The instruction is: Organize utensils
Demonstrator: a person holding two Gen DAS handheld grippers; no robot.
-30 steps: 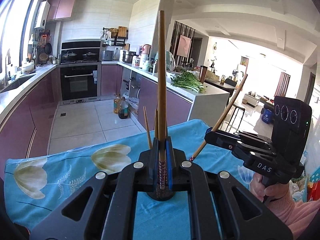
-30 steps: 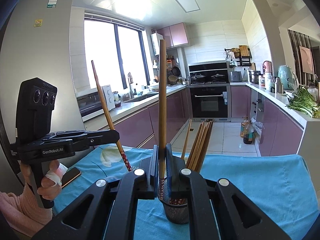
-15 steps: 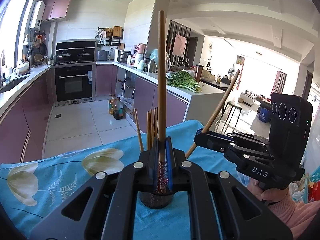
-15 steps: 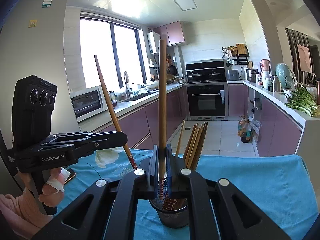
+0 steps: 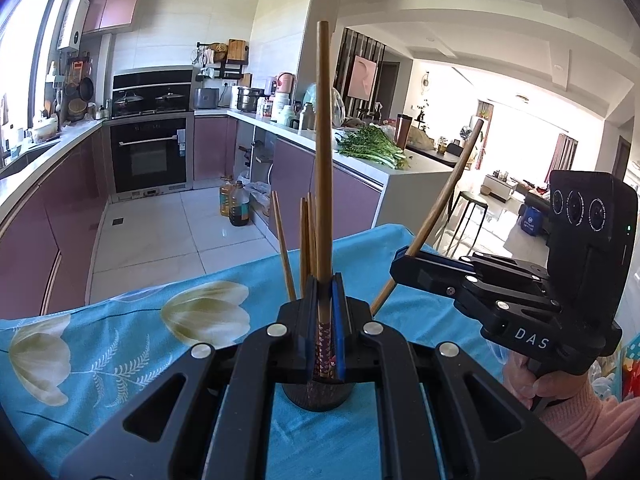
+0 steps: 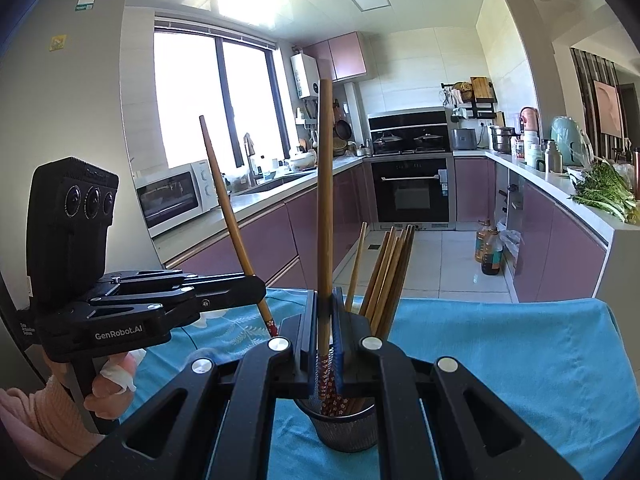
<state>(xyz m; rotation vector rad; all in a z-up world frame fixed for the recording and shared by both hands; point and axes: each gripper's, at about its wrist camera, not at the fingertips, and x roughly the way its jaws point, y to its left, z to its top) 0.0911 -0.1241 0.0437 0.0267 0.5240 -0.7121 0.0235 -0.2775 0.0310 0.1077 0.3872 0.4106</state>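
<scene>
Over the blue cloth [image 5: 120, 344], each hand-held gripper [image 5: 325, 300] [image 6: 325, 312] clamped tight on one chopstick [image 5: 323, 160] [image 6: 325, 200]

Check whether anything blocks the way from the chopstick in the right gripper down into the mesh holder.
Only the bundle of wooden chopsticks already standing in the dark mesh holder crowds the opening, leaning right. The right gripper holds its patterned-handle chopstick upright above the holder's clearer left side.

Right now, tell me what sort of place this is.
A home kitchen, open to a living area. A built-in oven under a stove with lidded pots, a sink by the window and a microwave show it.
</scene>
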